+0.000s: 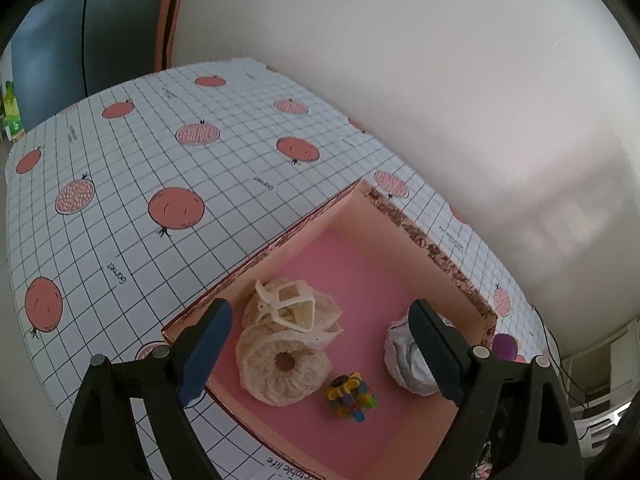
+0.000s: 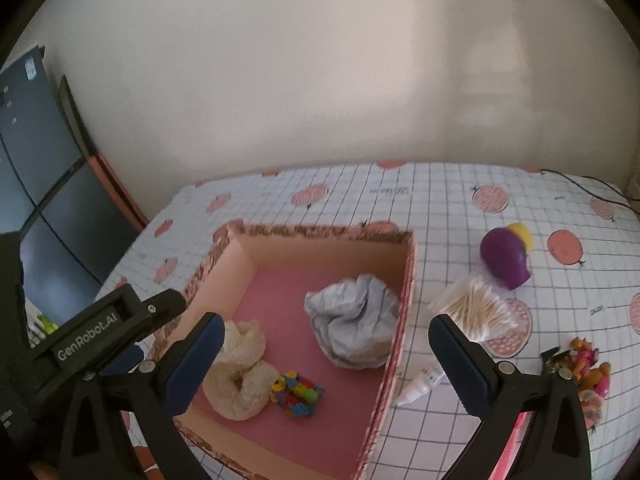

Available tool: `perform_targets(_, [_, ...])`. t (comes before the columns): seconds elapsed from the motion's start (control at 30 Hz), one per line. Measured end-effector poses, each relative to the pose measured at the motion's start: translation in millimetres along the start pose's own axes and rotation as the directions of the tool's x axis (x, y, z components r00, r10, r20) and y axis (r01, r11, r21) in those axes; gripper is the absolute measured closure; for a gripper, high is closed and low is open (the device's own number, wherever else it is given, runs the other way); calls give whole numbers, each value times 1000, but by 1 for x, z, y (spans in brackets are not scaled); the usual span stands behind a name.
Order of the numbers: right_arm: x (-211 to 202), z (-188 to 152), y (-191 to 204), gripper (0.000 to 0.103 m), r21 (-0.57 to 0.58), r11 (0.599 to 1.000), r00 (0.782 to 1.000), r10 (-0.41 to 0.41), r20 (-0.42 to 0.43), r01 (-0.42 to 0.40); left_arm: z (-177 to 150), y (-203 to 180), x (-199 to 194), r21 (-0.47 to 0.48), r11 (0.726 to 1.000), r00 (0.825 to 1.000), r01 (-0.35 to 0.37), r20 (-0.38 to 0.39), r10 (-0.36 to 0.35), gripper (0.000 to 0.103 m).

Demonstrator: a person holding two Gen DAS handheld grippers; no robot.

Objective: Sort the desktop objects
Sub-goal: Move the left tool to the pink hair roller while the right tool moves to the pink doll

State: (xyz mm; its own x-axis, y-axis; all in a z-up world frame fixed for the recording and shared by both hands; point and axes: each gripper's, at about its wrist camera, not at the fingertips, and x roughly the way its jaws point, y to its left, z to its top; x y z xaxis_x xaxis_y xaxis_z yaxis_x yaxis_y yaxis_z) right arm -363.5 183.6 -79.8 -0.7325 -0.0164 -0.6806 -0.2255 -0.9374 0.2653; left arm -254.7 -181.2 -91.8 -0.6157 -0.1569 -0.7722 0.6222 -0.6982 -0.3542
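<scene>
An open pink cardboard box [image 1: 436, 252] [image 2: 320, 250] stands on the pomegranate-print tablecloth. Inside lie cream scrunchies [image 1: 264, 376] [image 2: 240, 384] with a cream claw clip [image 1: 280, 312] on top, a small block toy of many colours [image 1: 348, 396] [image 2: 298, 394] and a crumpled grey-white wad [image 1: 400, 360] [image 2: 352, 320]. My left gripper [image 1: 320, 356] hangs open over the box, nothing between its blue pads. My right gripper [image 2: 328, 364] is open too, spanning the box's near right corner, empty. The left gripper's housing [image 2: 96, 330] shows at the left.
Right of the box on the cloth [image 2: 440, 208] lie a purple and yellow toy [image 2: 506, 258], a pack of cotton swabs [image 2: 476, 308], a small white dropper bottle [image 2: 420, 386] and a little doll [image 2: 588, 368]. A wall runs behind; a dark monitor [image 2: 36, 168] stands at left.
</scene>
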Motion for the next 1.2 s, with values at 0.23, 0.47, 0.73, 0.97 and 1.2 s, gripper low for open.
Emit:
perform_targets(0.23, [-29, 17, -35, 0, 73, 996, 994, -52, 99, 45, -4, -28, -17, 56, 996, 996, 65, 63, -68, 13])
perform_targets(0.47, [-63, 28, -106, 0, 205, 962, 965, -215, 152, 182, -17, -73, -33, 184, 973, 983, 137, 100, -157, 5])
perform_targets(0.73, [-102, 24, -173, 0, 331, 899, 925, -350, 144, 289, -42, -134, -41, 314, 913, 957, 259, 41, -286, 5])
perform_targets(0.97, [-118, 17, -220, 0, 375, 860, 912, -402, 81, 346, -77, -175, -28, 387, 867, 950, 313, -111, -293, 5])
perform_targets(1.2, [-95, -2, -259, 0, 434, 802, 909, -398, -123, 410, -114, -196, 0, 442, 849, 948, 291, -250, -195, 5])
